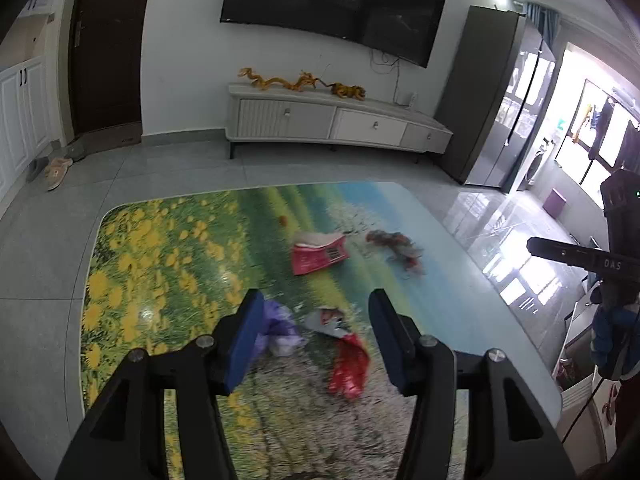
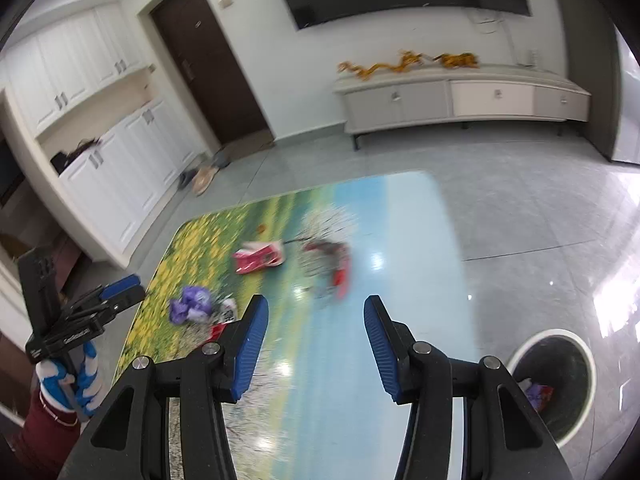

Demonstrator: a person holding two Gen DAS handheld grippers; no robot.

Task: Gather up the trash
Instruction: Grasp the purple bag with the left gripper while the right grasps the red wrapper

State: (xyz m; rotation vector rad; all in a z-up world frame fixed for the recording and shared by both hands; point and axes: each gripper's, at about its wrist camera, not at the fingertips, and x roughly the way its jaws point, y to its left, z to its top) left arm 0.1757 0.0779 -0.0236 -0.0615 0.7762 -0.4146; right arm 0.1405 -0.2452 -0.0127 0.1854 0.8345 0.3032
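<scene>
Several pieces of trash lie on a table with a flower-meadow print (image 1: 168, 264). In the left wrist view a purple wrapper (image 1: 280, 326), a red wrapper (image 1: 349, 366), a pink packet (image 1: 319, 254) and a dark crumpled wrapper (image 1: 396, 246) show. My left gripper (image 1: 316, 340) is open and empty, above the purple and red wrappers. My right gripper (image 2: 316, 344) is open and empty over the table's near right part (image 2: 400, 220). The pink packet (image 2: 260, 258), purple wrapper (image 2: 191, 304) and dark wrapper (image 2: 332, 260) lie ahead of it. A round bin (image 2: 554, 384) with trash inside stands on the floor at right.
A white TV cabinet (image 1: 336, 120) stands against the far wall under a wall TV (image 1: 332, 4). A grey tall cabinet (image 1: 496, 96) is at right. Slippers (image 1: 56, 170) lie by a dark door (image 1: 108, 48). White cupboards (image 2: 100, 148) line the left wall.
</scene>
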